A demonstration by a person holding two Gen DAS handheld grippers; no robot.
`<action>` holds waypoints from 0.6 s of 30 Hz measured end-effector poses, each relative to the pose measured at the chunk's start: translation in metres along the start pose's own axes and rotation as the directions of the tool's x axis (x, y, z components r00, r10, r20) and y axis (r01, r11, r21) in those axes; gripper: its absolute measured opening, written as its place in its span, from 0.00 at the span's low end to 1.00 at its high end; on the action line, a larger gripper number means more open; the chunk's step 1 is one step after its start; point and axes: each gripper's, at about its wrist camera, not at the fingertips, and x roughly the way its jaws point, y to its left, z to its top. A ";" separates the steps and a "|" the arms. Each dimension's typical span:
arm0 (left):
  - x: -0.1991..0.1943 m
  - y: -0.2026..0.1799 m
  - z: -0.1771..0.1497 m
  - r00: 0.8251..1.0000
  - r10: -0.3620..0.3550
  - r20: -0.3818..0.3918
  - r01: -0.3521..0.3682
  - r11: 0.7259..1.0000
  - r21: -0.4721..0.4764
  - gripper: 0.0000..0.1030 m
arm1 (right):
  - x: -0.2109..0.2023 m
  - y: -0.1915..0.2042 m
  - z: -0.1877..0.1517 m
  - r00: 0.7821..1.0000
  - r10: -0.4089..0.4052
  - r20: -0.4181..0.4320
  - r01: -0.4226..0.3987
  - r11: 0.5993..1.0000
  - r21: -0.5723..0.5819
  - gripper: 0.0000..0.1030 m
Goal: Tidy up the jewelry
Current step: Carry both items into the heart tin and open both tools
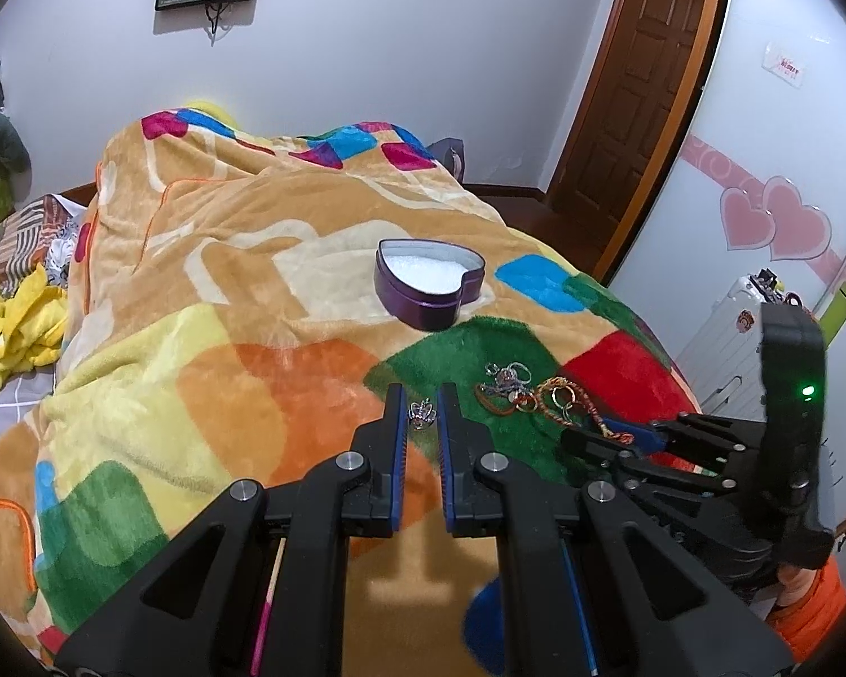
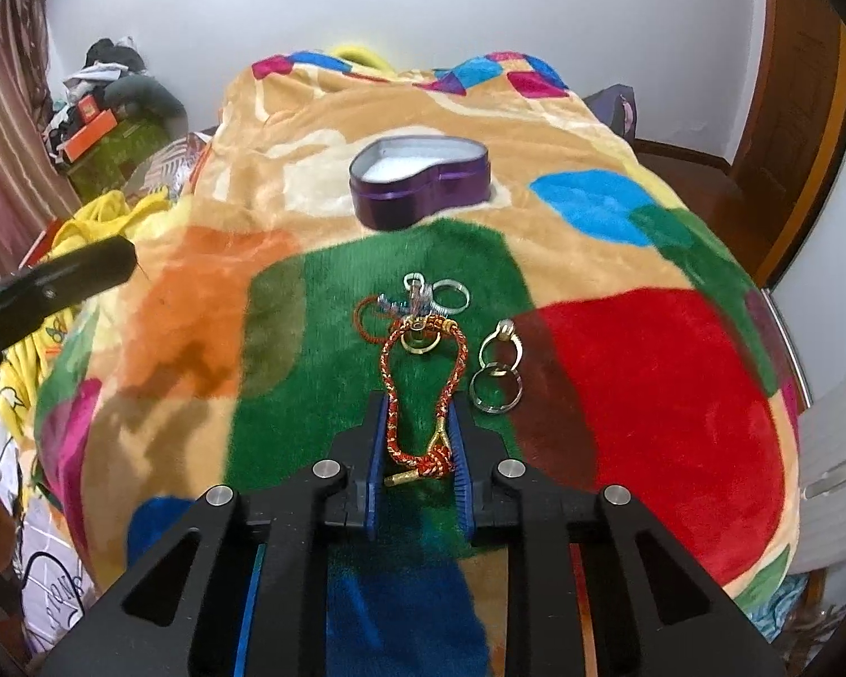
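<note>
A purple heart-shaped tin [image 1: 430,282] with white padding sits open on the blanket; it also shows in the right wrist view [image 2: 420,180]. My left gripper [image 1: 421,398] has its jaws closed on a small silver ring [image 1: 421,414]. A pile of rings and cords [image 1: 527,392] lies to its right. My right gripper [image 2: 420,403] straddles a red-and-gold braided bracelet [image 2: 423,395] lying between its fingers, jaws partly open. Silver and gold rings [image 2: 496,366] lie beside it. A thin red cord [image 2: 375,316] and more rings [image 2: 434,293] lie just beyond.
A colourful patchwork blanket [image 1: 225,293] covers the bed. Yellow clothes [image 1: 11,327] lie at the left. A white wardrobe with pink hearts [image 1: 772,214] and a wooden door [image 1: 637,84] stand at the right. The right gripper's body [image 1: 705,451] shows in the left wrist view.
</note>
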 end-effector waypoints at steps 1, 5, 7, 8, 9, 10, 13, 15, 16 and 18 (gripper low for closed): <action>0.000 0.000 0.002 1.000 -0.002 0.004 0.002 1.000 0.002 0.09 | -0.003 -0.001 0.002 1.000 0.000 0.008 0.000 1.000 0.000 0.18; -0.001 -0.003 0.016 1.000 -0.001 0.026 0.000 1.000 0.022 0.09 | -0.014 -0.004 0.012 0.999 -0.004 0.052 0.004 1.000 -0.001 0.18; -0.001 -0.005 0.023 0.999 0.004 0.041 -0.005 0.999 0.035 0.09 | -0.019 -0.006 0.019 0.997 -0.004 0.078 0.004 1.000 0.001 0.18; -0.001 -0.006 0.026 0.999 0.005 0.047 -0.007 0.999 0.040 0.09 | -0.020 -0.007 0.022 0.996 -0.005 0.090 0.005 1.000 0.001 0.18; -0.001 -0.007 0.030 0.998 0.007 0.054 -0.010 0.999 0.045 0.09 | -0.022 -0.008 0.026 0.995 -0.006 0.104 0.005 1.000 0.003 0.18; -0.001 -0.008 0.034 0.998 0.009 0.062 -0.013 0.999 0.051 0.09 | -0.023 -0.009 0.031 0.993 -0.004 0.117 0.004 1.000 0.005 0.18; 0.001 -0.009 0.045 0.997 0.017 0.081 -0.022 0.998 0.065 0.09 | -0.023 -0.013 0.044 0.989 -0.006 0.148 0.006 1.000 0.003 0.18; 0.003 -0.011 0.052 0.996 0.018 0.091 -0.025 0.997 0.071 0.09 | -0.021 -0.015 0.051 0.986 -0.002 0.165 0.002 1.000 0.002 0.18; 0.005 -0.011 0.056 0.995 0.021 0.098 -0.028 0.997 0.075 0.09 | -0.020 -0.016 0.056 0.985 0.001 0.173 -0.001 1.000 0.001 0.18; 0.009 -0.013 0.063 0.994 0.023 0.106 -0.032 0.996 0.081 0.09 | -0.017 -0.017 0.064 0.982 0.008 0.188 -0.008 1.000 0.000 0.18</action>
